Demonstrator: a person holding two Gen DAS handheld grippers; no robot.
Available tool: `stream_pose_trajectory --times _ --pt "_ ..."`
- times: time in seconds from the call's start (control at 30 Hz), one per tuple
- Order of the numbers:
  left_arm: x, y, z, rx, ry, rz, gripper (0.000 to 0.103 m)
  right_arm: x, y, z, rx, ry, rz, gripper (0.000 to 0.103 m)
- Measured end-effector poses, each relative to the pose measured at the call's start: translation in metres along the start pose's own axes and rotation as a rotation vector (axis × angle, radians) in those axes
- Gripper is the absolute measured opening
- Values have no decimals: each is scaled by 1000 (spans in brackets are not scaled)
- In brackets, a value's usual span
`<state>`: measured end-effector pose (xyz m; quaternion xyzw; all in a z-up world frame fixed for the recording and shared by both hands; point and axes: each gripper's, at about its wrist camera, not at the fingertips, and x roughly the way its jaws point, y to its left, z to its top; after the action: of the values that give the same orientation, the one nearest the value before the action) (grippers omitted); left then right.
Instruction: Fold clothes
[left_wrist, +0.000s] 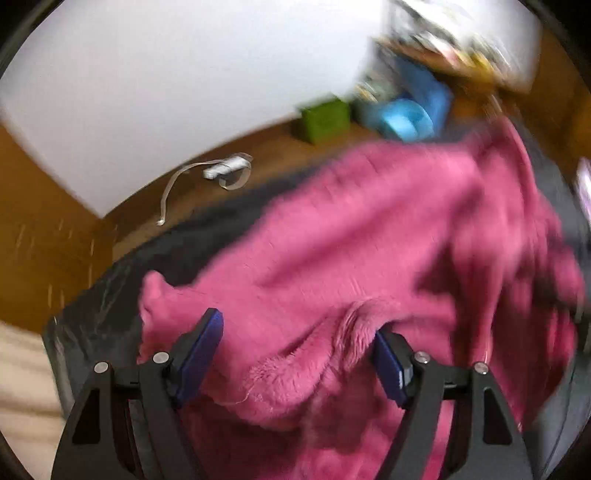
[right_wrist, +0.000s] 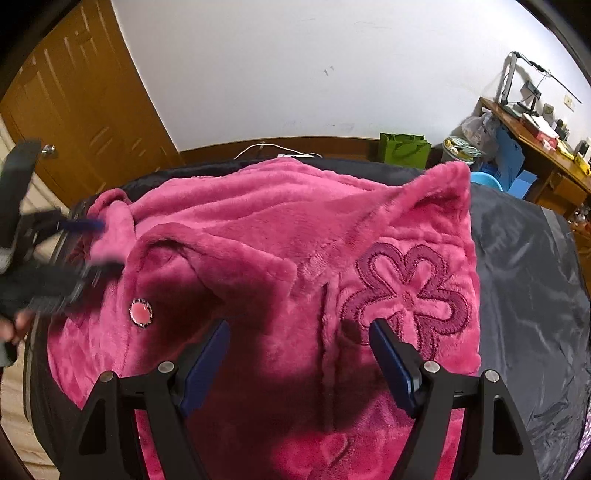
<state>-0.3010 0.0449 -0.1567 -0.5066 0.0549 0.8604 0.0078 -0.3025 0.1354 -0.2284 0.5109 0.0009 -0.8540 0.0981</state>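
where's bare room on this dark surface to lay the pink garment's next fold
Free: the dark cover right of the pink fleece garment, beyond its embroidered flower; also a thin strip along the far edge. Crowded: the left side, where the left tongs work at the collar.

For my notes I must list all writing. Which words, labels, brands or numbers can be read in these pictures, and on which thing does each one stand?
No text can be read in either view.
Fluffy pink fleece garment: only an embroidered flower and a round pink button, no writing.
Green paper bag: no print visible.
Items on the wooden desk: too small to read.
Left wrist view: too blurred to read.
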Motion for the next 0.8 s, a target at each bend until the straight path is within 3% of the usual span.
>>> stream_pose_trajectory --times 0.1,0.2,0.3,0.5,0.67,0.8 --pt "-20 17 16 -183 -136 -52 80 2 0 -2 8 6 -2 80" --pt "-34 25 27 -257 -225 -82 80 5 0 -5 6 19 -3 80" --pt "-27 29 31 -262 -172 -109 80 8 0 -6 7 27 -1 80" --pt "-11 21 4 -196 -89 -95 80 10 -6 -4 33 22 11 80" --pt "-1 25 -13 -219 -37 -103 80 -1 -4 -1 65 -26 151 80" --pt "7 33 -20 -251 0 -109 80 -3 13 16 -14 -54 175 80"
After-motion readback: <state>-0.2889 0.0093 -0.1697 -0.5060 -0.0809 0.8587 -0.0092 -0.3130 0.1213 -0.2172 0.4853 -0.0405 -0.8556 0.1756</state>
